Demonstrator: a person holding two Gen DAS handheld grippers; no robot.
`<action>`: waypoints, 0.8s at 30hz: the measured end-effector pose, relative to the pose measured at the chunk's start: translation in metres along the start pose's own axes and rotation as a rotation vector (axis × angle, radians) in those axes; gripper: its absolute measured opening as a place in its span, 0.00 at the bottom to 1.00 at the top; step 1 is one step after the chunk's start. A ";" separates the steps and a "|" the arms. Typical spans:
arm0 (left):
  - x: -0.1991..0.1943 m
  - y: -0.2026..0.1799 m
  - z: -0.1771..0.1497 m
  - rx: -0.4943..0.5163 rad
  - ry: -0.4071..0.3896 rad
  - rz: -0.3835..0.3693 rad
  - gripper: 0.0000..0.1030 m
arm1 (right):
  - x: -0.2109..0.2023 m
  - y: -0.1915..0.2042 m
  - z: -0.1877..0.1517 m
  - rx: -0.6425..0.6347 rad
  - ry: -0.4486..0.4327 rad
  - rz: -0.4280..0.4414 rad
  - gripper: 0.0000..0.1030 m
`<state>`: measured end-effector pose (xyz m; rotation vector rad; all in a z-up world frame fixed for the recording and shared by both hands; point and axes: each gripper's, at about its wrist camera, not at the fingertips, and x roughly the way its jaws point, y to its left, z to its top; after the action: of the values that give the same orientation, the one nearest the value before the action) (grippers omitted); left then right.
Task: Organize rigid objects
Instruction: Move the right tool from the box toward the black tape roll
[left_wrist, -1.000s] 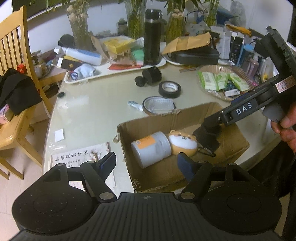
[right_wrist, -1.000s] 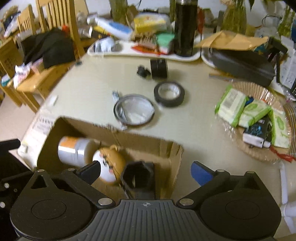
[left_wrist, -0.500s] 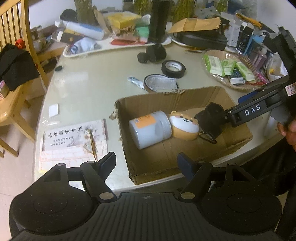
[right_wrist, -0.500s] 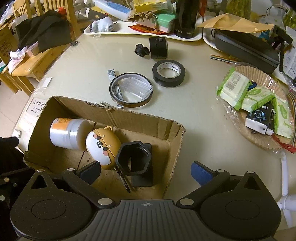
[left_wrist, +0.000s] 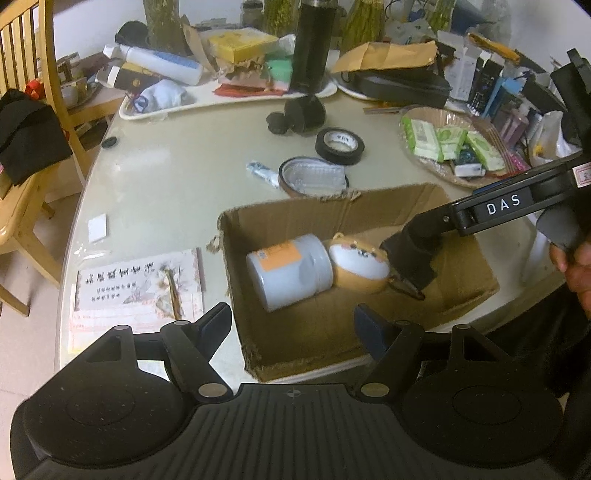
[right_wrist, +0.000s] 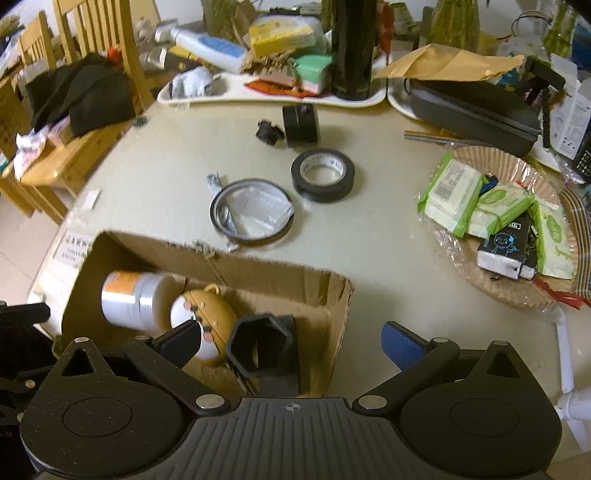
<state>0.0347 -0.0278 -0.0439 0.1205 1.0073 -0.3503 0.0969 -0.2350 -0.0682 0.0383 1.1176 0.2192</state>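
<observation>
White jar (left_wrist: 290, 271) orange label; tan box (left_wrist: 461, 284); black tape (right_wrist: 322, 174).

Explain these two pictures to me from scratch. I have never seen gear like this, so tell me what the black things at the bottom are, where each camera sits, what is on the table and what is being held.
There is no robot here. A person holds a hand-operated two-finger gripper in each hand, and each gripper carries a wide-angle camera looking along its fingers. One picture comes from the left gripper, the other from the right gripper; the black shapes at the bottom are the grippers themselves. Both stand open and hold nothing.

In the left view the right gripper also shows from the side, reaching over a cardboard box. In the box lie a white jar, a brown animal-shaped case and a black hexagonal holder.

Outside the box, on the table, lie a black tape roll, a thin ring of tape and two small black parts.
</observation>
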 end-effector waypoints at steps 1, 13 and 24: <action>0.000 -0.001 0.002 0.003 -0.005 0.002 0.71 | -0.001 -0.001 0.001 0.007 -0.009 0.000 1.00; -0.008 0.005 0.028 -0.003 -0.086 -0.008 0.71 | -0.003 -0.003 0.012 0.008 -0.079 -0.001 1.00; -0.010 0.003 0.051 -0.017 -0.163 0.005 0.71 | 0.019 -0.009 0.036 -0.017 -0.084 -0.041 1.00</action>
<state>0.0716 -0.0359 -0.0088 0.0776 0.8483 -0.3412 0.1389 -0.2370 -0.0705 0.0095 1.0322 0.1885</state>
